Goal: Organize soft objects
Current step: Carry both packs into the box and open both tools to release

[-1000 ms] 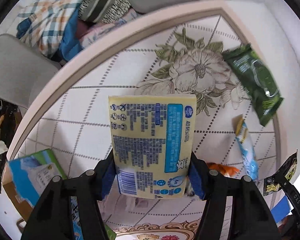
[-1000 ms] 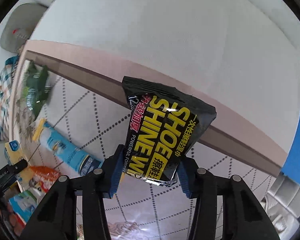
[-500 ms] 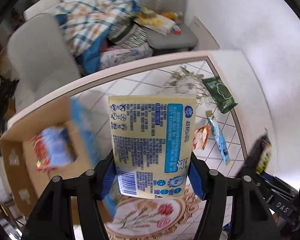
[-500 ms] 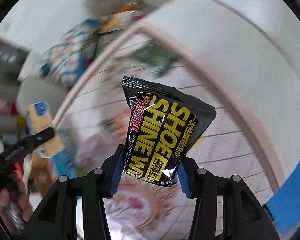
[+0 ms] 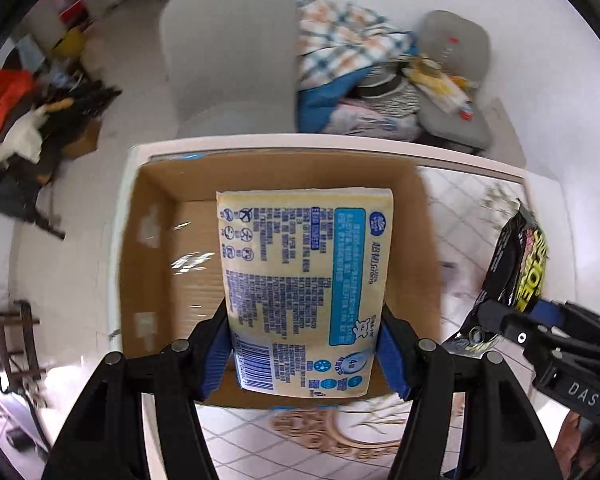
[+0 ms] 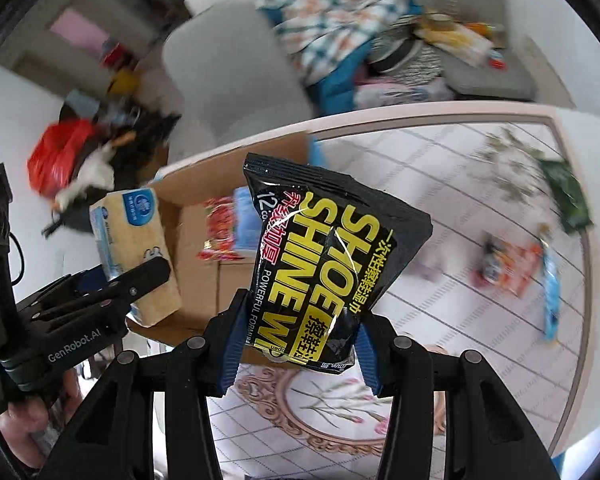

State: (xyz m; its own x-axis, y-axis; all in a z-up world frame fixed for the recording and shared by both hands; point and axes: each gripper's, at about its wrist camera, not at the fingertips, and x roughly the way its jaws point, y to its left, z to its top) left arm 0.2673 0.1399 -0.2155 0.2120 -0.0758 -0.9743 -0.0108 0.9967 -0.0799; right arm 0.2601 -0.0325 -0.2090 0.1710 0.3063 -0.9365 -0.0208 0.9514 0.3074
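Observation:
My left gripper (image 5: 304,354) is shut on a yellow tissue pack (image 5: 300,280) and holds it over the open cardboard box (image 5: 156,248) at the table's left end. My right gripper (image 6: 298,346) is shut on a black shoe shine wipes pack (image 6: 328,256), just right of the box. The wipes pack also shows in the left wrist view (image 5: 518,260), and the tissue pack in the right wrist view (image 6: 136,256). A red and blue packet (image 6: 228,228) lies inside the box.
On the tiled table (image 6: 440,184) lie a green packet (image 6: 570,196), an orange packet (image 6: 508,264) and a blue stick packet (image 6: 552,284). A grey chair (image 5: 228,60) and a pile of clothes (image 5: 348,44) stand behind the table.
Both grippers swung left with their packs. The left gripper now hangs over the box, which fills its view. The right gripper came up beside the box.

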